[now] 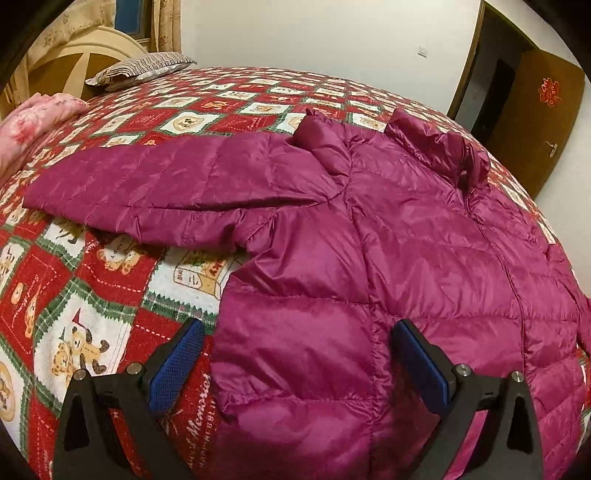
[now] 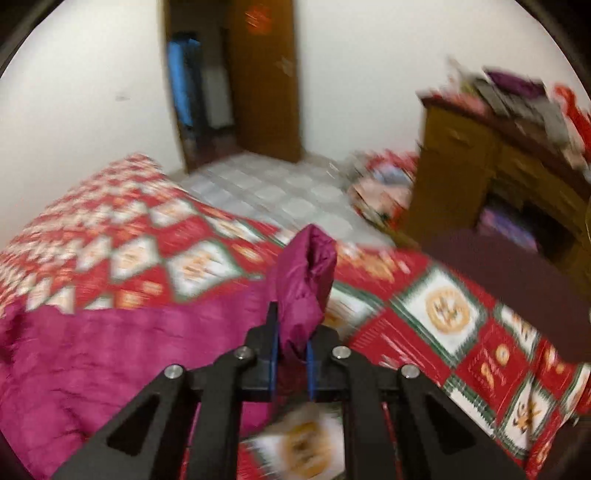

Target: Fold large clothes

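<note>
My right gripper [image 2: 291, 347] pinches a jacket [image 1: 369, 240] fold; my left gripper [image 1: 295, 365] hangs spread over the near hem, sleeve [image 1: 147, 192] stretching far-left.

White walls [image 1: 332, 33], bed w/ red teddy-print quilt [image 1: 92, 288], pillow [image 1: 142, 68] at 11 o'clock, curtain [image 1: 166, 22] at 12, brown door [image 1: 535, 122] at 2, tiled floor [image 2: 280, 192], wood cabinet [image 2: 480, 177] at 2

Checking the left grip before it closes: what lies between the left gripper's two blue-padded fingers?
In the left wrist view, the left gripper stands open; between its pads lie the magenta quilted puffer jacket's side edge and a strip of red patchwork bedspread.
</note>
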Tool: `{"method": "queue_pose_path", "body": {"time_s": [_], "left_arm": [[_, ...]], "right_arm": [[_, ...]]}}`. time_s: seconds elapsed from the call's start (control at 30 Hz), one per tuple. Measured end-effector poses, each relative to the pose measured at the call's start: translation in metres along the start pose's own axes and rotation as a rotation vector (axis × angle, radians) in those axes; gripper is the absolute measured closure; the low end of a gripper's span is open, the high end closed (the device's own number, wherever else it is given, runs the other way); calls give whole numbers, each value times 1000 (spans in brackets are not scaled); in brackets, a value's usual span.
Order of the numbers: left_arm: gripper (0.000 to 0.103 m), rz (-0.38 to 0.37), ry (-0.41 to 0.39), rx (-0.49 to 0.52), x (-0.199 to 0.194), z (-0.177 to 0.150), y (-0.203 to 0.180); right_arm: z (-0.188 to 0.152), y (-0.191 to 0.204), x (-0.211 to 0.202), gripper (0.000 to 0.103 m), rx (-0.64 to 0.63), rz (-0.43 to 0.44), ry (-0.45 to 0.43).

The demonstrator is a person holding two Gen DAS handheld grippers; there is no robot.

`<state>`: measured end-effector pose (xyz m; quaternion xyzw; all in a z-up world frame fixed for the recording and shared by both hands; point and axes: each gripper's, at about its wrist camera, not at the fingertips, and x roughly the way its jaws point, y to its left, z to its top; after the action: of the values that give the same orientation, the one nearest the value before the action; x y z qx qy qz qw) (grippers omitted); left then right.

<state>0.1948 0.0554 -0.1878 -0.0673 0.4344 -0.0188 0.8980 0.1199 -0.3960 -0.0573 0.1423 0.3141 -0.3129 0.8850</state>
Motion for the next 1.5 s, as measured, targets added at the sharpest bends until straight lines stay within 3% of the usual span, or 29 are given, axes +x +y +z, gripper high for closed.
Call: {"method": "queue_pose_path", "body": {"time_s": [0.17, 0.33, 0.5, 0.9, 0.93, 1.0, 1.03, 1.07, 1.17, 1.23, 1.3, 1.33, 1.37, 1.43, 1.5], "left_arm": [[1, -27, -7, -20, 0, 0, 4], [1, -44, -7, -31, 0, -1, 7], [1, -57, -8, -38, 0, -1, 10], [1, -85, -16, -56, -1, -1, 14], [1, -86, -16, -56, -1, -1, 14], [1, -86, -16, -56, 0, -1, 14], [1, -85, -16, -56, 0, -1, 14], [1, -86, -16, -57, 0, -1, 14], [1, -81, -14, -54, 0, -1, 14], [1, -81, -14, -54, 0, 0, 14], [1, -69, -10, -48, 0, 1, 12], [1, -52, -7, -36, -2, 2, 10], [1, -36, 3, -18, -5, 4, 6], [1, -17, -16, 32, -20, 12, -4], [1, -9, -98, 65, -42, 21, -18]], "right_arm": [[3, 87, -71, 89, -150, 175, -87], [-28, 176, -111, 89, -255, 363, -79], [-77, 249, -116, 89, -346, 490, -33], [-155, 327, -96, 89, -417, 675, 143], [-159, 331, -93, 86, -423, 692, 155], [-164, 336, -89, 70, -429, 713, 182], [-165, 337, -88, 43, -425, 725, 200], [-165, 335, -91, 30, -413, 740, 194], [-150, 315, -110, 31, -368, 793, 105], [-132, 292, -120, 31, -336, 776, 19], [-117, 273, -119, 34, -327, 663, -47], [-109, 263, -112, 40, -319, 594, -59], [-102, 254, -101, 50, -309, 533, -50], [-92, 238, -76, 60, -284, 450, -9], [-88, 226, -52, 60, -268, 381, 18]]}}
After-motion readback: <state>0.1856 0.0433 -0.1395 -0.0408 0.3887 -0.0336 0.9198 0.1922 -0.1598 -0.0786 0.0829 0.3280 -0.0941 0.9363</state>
